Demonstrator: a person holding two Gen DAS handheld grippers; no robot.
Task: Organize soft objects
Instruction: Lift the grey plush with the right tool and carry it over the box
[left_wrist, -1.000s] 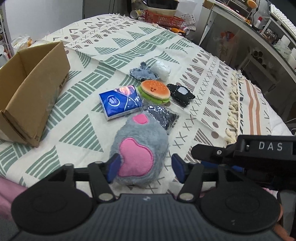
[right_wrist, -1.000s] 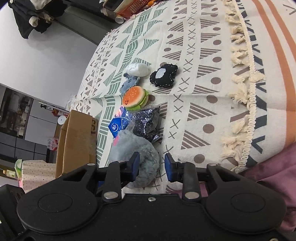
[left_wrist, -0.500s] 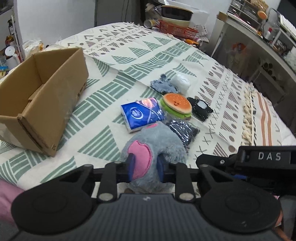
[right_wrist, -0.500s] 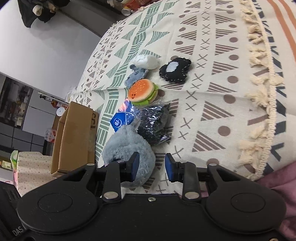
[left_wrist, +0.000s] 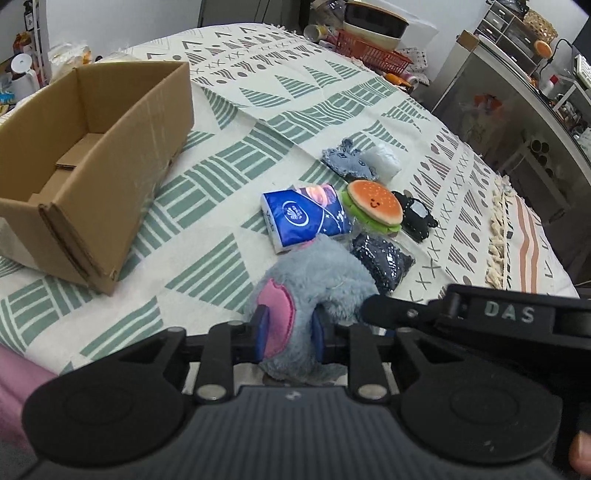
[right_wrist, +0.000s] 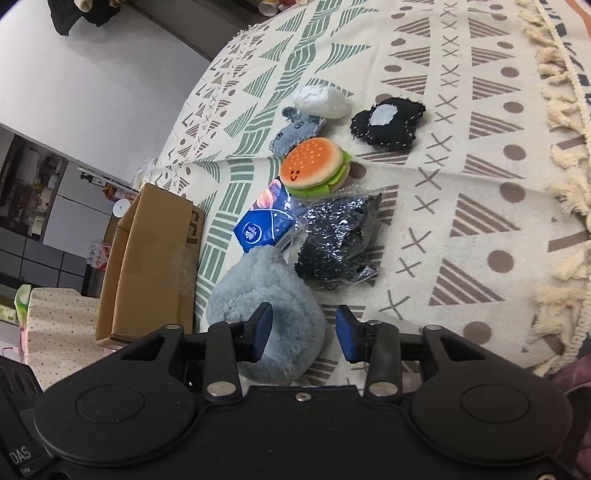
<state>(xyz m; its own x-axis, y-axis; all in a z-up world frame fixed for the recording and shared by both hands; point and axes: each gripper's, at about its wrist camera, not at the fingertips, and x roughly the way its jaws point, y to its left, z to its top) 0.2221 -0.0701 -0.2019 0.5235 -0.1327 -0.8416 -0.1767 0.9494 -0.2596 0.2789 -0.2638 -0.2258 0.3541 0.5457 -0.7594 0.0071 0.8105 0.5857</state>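
Note:
My left gripper (left_wrist: 289, 328) is shut on a grey furry plush with a pink patch (left_wrist: 314, 284) and holds it just above the patterned cloth; the plush also shows in the right wrist view (right_wrist: 258, 291). My right gripper (right_wrist: 304, 334) is open and empty, right of the plush. Beyond lie a blue tissue pack (left_wrist: 304, 218), a burger toy (left_wrist: 373, 205), a dark sparkly bag (left_wrist: 380, 264), a black felt toy (left_wrist: 417, 216), a denim toy (left_wrist: 343, 160) and a white soft ball (left_wrist: 382, 162). An open cardboard box (left_wrist: 85, 155) stands to the left.
The cloth's tasselled edge (left_wrist: 496, 236) runs along the right. A red basket (left_wrist: 373, 55) and clutter sit past the far end of the cloth. A cabinet (left_wrist: 517, 122) stands on the right.
My left gripper closed on the grey plush and lifted it, drawing back so the box comes more into view. The right gripper stayed open beside it.

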